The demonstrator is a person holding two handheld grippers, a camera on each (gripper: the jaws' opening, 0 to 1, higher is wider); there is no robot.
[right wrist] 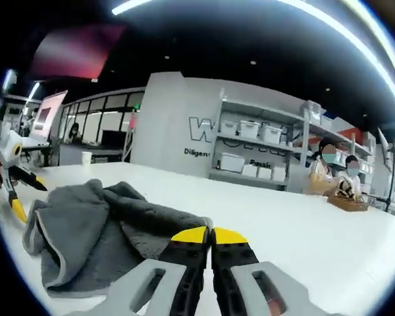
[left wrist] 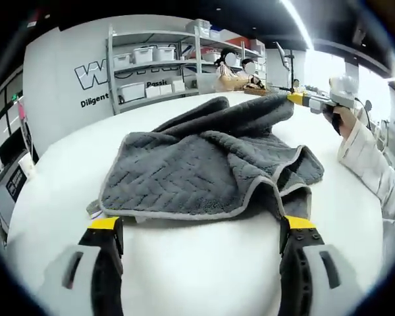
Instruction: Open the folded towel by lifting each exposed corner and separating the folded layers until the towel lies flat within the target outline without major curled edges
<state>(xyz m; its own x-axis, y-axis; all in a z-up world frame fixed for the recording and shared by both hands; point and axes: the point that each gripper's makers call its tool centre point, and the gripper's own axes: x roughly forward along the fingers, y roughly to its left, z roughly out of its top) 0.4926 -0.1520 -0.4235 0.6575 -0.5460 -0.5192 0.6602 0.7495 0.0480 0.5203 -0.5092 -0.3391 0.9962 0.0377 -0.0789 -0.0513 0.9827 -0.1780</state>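
One grey towel (left wrist: 210, 164) lies on one white tabletop (left wrist: 204, 263). Two claws work it: the left claw (left wrist: 201, 227) at its near edge, the right claw (right wrist: 209, 236) at its far corner. Beyond the towel stand one shelving rack (left wrist: 158, 59) and two seated people (right wrist: 336, 168).

Towel (left wrist: 204, 171) grey terry cloth, ribbed; table (left wrist: 204, 270) smooth white.

towel (left wrist: 204, 172) — grey, herringbone weave | table (left wrist: 204, 270) — white
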